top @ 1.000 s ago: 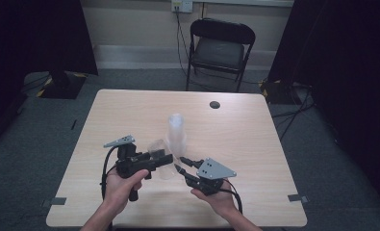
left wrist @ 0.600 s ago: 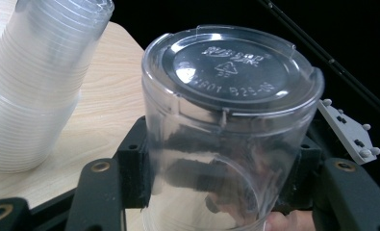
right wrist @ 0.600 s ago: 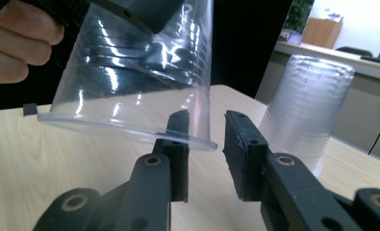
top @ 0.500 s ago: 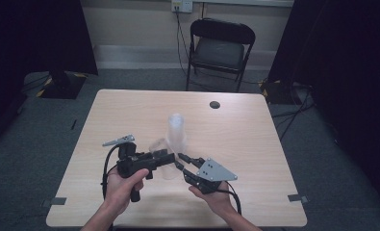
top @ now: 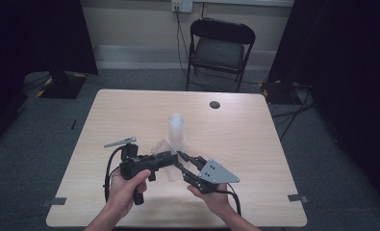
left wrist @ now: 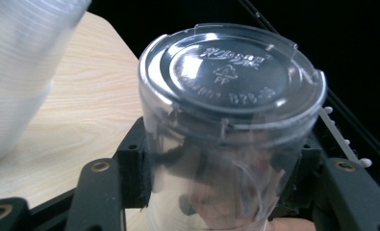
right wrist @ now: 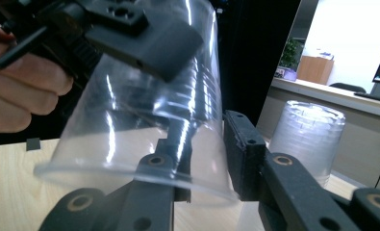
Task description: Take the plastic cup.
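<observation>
Gripping a clear plastic cup (top: 164,153) low in the centre of the high view, the left gripper (top: 171,160) is clamping its black jaws on the cup's walls, holding it off the pale wooden bench (top: 130,115). Seen in the left gripper view, the same cup (left wrist: 226,125) is sitting between the two jaws with its embossed round base turned toward the camera, filling the middle of the frame. The right gripper (top: 182,156) is meeting it from the lower right of the high view. In the right gripper view, one of its jaws is reaching inside the cup's open mouth (right wrist: 144,130) while the other is standing outside the wall; the jaws have just been closing with the cup's wall between them, though whether they are actually pinching it cannot be told. A tall stack of clear plastic cups (top: 177,131) is standing upright on the bench just beyond both grippers, near the centre of the high view, and is showing again at the right of the right gripper view (right wrist: 308,139). A small dark round disc (top: 215,104) is lying on the bench toward its far edge, and a black folding chair (top: 220,48) is standing behind the bench at the top of the frame.
</observation>
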The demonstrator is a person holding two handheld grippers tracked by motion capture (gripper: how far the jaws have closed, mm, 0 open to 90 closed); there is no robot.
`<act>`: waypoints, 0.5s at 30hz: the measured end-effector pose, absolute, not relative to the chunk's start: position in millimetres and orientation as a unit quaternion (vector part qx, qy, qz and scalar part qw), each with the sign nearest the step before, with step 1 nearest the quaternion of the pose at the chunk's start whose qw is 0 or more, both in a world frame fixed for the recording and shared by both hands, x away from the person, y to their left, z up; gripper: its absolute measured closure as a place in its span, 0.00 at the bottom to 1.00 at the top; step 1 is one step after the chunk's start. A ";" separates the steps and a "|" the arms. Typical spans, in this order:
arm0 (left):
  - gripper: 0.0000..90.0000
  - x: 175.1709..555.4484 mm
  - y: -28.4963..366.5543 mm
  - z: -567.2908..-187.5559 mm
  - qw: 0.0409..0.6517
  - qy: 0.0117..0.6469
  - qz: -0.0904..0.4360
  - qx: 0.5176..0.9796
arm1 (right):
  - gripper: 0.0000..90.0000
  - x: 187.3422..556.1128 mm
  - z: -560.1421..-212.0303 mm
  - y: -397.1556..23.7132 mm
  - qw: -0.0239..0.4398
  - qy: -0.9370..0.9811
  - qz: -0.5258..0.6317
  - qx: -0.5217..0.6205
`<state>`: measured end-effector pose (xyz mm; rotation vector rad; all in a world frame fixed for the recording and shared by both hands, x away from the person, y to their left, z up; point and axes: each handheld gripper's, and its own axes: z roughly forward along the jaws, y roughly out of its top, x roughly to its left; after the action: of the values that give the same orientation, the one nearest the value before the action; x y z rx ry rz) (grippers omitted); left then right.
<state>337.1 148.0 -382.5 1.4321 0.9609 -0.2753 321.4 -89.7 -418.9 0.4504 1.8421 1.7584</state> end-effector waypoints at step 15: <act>0.29 340.8 146.8 -386.6 0.646 0.402 -0.105 0.640 | 0.97 318.7 -414.7 -95.0 0.281 0.683 0.652 0.169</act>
<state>340.8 146.8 -386.6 1.4559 0.9156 -0.2394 318.7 -95.0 -414.7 0.4519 1.8308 1.7485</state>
